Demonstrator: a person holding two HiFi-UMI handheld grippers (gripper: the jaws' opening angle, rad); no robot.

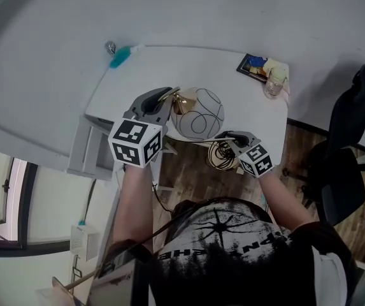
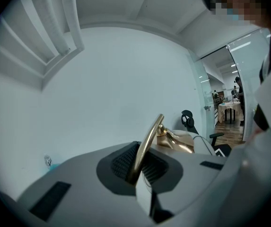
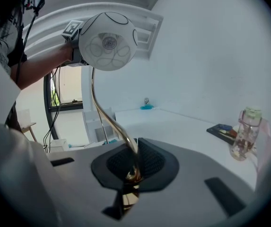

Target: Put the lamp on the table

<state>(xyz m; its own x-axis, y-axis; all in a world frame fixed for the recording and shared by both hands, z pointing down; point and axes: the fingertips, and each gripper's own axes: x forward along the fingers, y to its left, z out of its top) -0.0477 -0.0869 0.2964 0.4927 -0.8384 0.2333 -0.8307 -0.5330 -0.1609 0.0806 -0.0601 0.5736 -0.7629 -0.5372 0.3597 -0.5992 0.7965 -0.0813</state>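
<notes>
Where the table (image 1: pixel 169 69) ends nearby, the lamp (image 1: pixel 198 113) hangs above

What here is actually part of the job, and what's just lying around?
Part of the job:
- lamp, held by its gold stem
- left gripper and right gripper, both shut on the stem
- table

Lying about:
- clear bottle
- dark book
- teal object
- black office chair

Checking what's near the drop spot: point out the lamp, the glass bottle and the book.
lamp (image 3: pixel 108 40): right gripper view, middle of its white globe shade.
glass bottle (image 3: pixel 243 138): right gripper view, its clear body.
book (image 1: pixel 252 65): head view, its dark cover.
</notes>
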